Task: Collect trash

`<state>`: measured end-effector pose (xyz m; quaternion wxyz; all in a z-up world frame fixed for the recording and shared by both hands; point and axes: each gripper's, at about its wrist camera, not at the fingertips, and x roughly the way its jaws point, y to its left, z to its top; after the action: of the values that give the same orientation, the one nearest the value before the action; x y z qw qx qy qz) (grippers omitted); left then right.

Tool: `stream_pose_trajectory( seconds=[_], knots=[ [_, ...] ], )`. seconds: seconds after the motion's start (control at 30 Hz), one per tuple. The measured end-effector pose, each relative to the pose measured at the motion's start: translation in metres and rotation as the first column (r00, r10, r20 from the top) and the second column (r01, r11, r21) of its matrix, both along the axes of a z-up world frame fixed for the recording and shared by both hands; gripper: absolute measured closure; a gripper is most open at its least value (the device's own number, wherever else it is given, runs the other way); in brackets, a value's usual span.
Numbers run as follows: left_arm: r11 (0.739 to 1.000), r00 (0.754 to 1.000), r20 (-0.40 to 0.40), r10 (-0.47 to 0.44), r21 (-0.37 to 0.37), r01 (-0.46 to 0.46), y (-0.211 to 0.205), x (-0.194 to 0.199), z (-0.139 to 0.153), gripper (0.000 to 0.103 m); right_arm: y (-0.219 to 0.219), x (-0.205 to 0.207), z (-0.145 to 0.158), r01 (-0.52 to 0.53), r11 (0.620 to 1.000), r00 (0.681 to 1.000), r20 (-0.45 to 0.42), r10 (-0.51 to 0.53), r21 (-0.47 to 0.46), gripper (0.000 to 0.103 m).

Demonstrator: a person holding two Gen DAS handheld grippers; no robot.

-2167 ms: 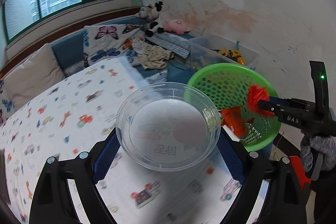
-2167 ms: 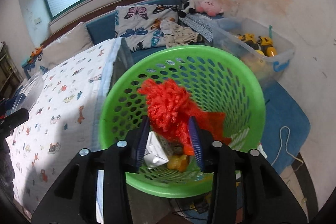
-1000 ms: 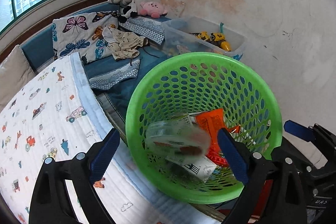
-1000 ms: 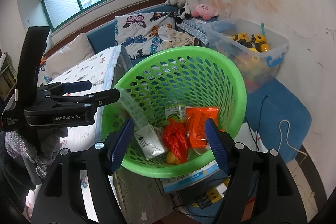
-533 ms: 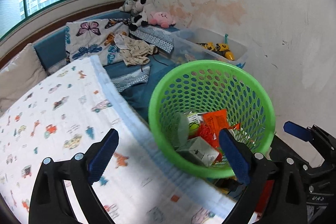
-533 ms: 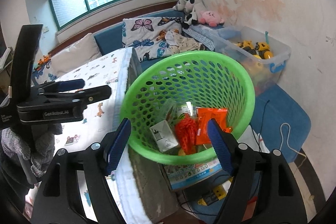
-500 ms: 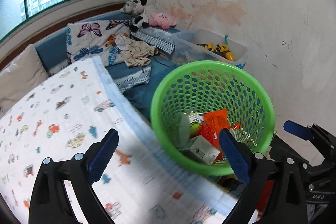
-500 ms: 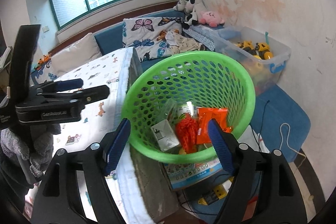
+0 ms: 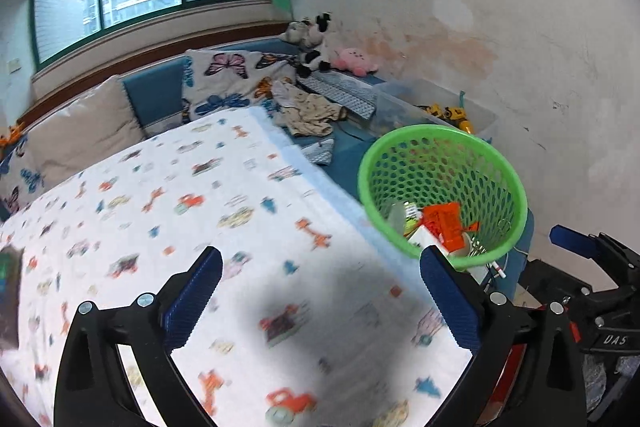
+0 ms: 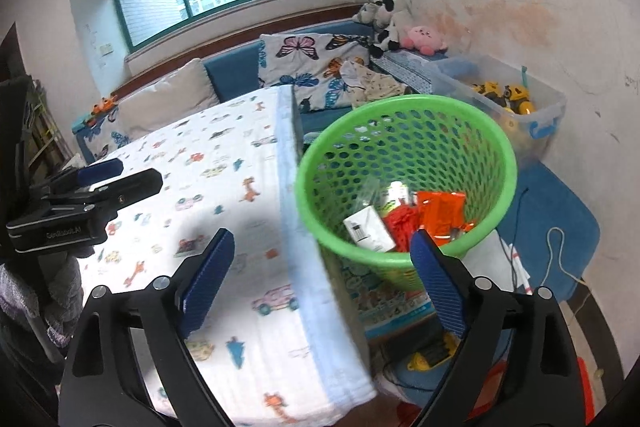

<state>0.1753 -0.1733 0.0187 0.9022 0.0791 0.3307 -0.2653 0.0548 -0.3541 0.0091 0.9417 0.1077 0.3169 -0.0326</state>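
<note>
— Trash first: where is it?
— All of it sits at the bottom of the round green perforated plastic basket [image 10: 404, 147], which stands on the floor just beside the edge of the bed. Inside lie a small white carton [image 10: 368, 229], a red tangle of yarn [image 10: 402, 223], a flat orange wrapper [image 10: 442, 213] and a clear plastic lid [image 9: 396, 215] leaning against the inner wall.
— And the grippers?
— The left gripper [image 9: 320, 297] has its blue ribbed pads spread wide with nothing between them; it hangs over the white bedsheet printed with small cartoon vehicles and animals [image 9: 180, 195], with the basket off to its right. The right gripper [image 10: 322, 277] is also spread; its jaws have just been opening, and nothing is pinched between them. It straddles the bed's edge, one pad over the sheet and the other in front of the basket's near rim.
— Can each see the other?
— Yes. The right gripper shows at the lower right margin of the left wrist view, held in a hand in a grey knitted glove [image 9: 600, 375]. The left one appears at the left margin of the right wrist view.
— What else is around?
— A clear plastic storage bin holding yellow toy vehicles [image 10: 516, 95] stands against the stained wall beyond the basket, and a butterfly-print cushion [image 10: 308, 63] rests on the blue window bench.
</note>
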Motion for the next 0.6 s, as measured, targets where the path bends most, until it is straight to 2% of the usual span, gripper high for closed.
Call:
stream_pose_trajectory(
  seconds=[0.17, 0.4, 0.6],
  knots=[
    [0.998, 0.999, -0.003, 0.054, -0.019, -0.054, 0.037, -0.015, 0.000, 0.007, 0.023, -0.009, 0.003, -0.015, 0.999, 1.000, -0.002, 0.015, -0.032, 0.010],
    [0.990, 0.989, 0.029, 0.144, 0.003, -0.144, 0.080, -0.038, -0.001, 0.007, 0.051, -0.019, 0.005, -0.031, 0.997, 0.999, 0.007, 0.031, -0.073, 0.005],
    [0.978, 0.978, 0.036, 0.206, -0.022, -0.205, 0.111, -0.057, -0.004, 0.007, 0.065, -0.022, 0.000, -0.045, 0.997, 0.999, -0.005, 0.045, -0.064, 0.005]
  ],
)
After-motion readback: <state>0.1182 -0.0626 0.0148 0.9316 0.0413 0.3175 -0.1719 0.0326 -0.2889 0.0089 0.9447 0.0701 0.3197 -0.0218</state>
